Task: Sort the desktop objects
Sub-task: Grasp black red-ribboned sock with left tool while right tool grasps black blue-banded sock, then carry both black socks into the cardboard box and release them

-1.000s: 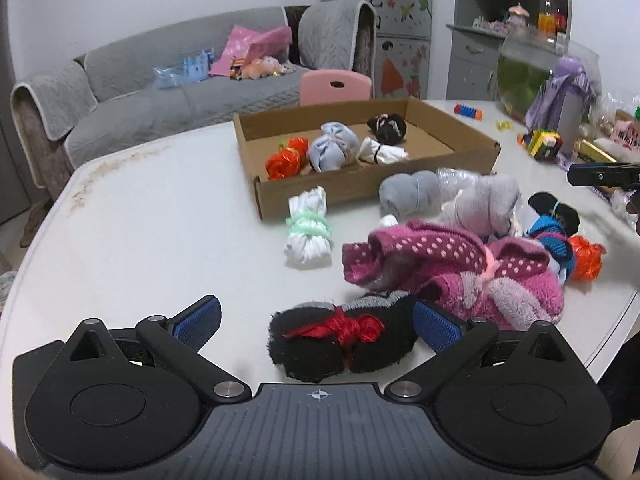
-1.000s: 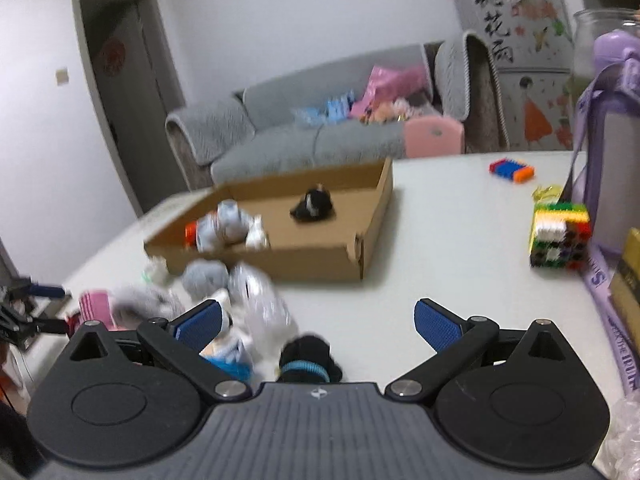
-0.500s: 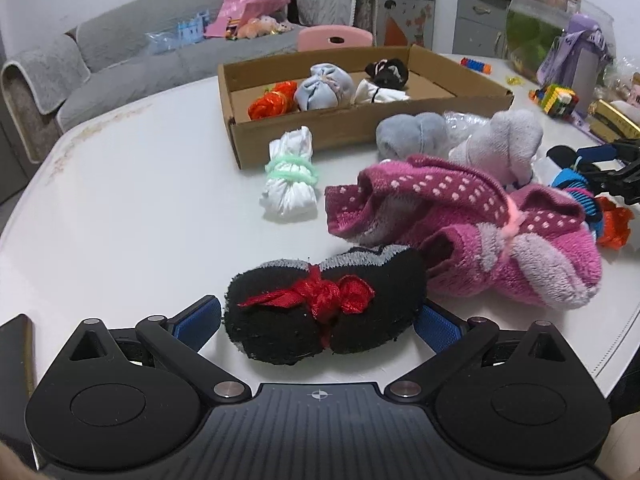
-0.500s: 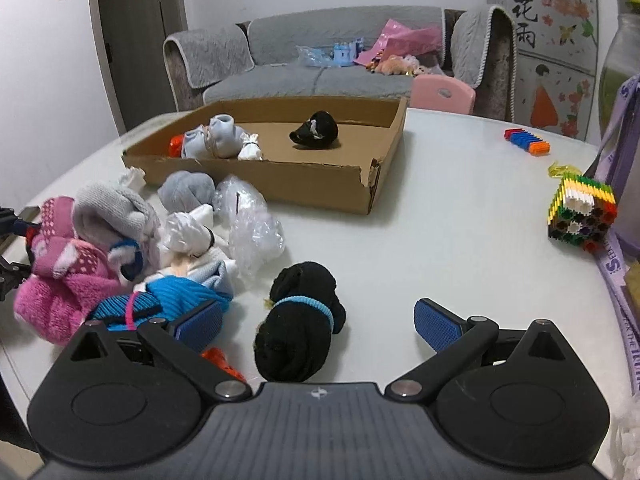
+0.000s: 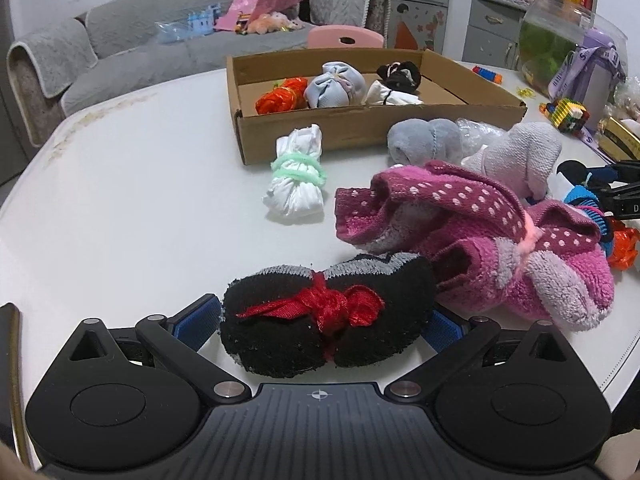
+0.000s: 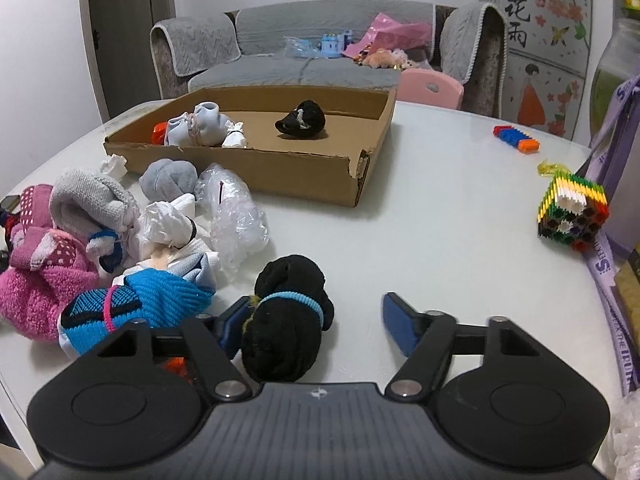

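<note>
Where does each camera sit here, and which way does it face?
Left wrist: on the left tongs, low over the table, facing the black sock bundle with red ribbon and cardboard box; own fingers show.
Right wrist: on the right tongs, facing the black sock bundle with blue band; own fingers show.
Shared: the box and pink dotted socks.

**Fleece, Cardboard and Gloss**

I see a fuzzy black sock bundle [image 5: 326, 320] tied with shiny red ribbon [image 5: 320, 308]. Beside it lies plush pink dotted fleece [image 5: 500, 240]; beyond, a matt corrugated cardboard tray [image 5: 360, 132] on the glossy white tabletop [image 5: 140, 200].
</note>
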### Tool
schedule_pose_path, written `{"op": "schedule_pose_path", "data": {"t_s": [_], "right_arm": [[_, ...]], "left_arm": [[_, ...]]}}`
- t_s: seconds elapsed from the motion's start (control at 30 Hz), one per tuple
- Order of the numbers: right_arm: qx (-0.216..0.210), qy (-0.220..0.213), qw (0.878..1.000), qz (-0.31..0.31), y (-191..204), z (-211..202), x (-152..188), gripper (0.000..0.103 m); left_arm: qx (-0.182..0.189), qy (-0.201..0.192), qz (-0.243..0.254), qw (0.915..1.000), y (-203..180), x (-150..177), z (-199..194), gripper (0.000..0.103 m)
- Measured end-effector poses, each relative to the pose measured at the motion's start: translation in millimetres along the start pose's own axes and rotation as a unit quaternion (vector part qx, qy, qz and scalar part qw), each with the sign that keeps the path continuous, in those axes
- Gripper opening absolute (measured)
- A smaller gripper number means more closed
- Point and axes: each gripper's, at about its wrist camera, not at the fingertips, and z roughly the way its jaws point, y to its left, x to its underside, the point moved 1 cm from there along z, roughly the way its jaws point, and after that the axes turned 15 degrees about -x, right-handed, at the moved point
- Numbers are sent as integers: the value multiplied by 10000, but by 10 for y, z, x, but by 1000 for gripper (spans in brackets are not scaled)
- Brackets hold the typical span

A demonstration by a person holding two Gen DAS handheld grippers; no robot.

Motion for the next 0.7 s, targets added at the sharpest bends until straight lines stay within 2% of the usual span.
{"op": "schedule_pose_path", "data": {"t_s": [0.07, 0.17, 0.5, 0.7], "right_arm": [[-86, -23, 10000, 3, 12, -17, -4, 33], [-93, 3, 9999, -46, 31, -7, -14, 33], [-193, -19, 9998, 16, 32, -12, -29, 32], [-197, -50, 9998, 91, -1, -38, -39, 32]], "left_arm": [[-21, -40, -17, 10000, 6, 6, -2, 102], [-1, -113, -42, 9999, 21, -3, -31, 90], [-145, -191, -28, 9997, 15, -23, -44, 84], [-399, -347, 127, 9985, -11, -26, -107, 82]]}}
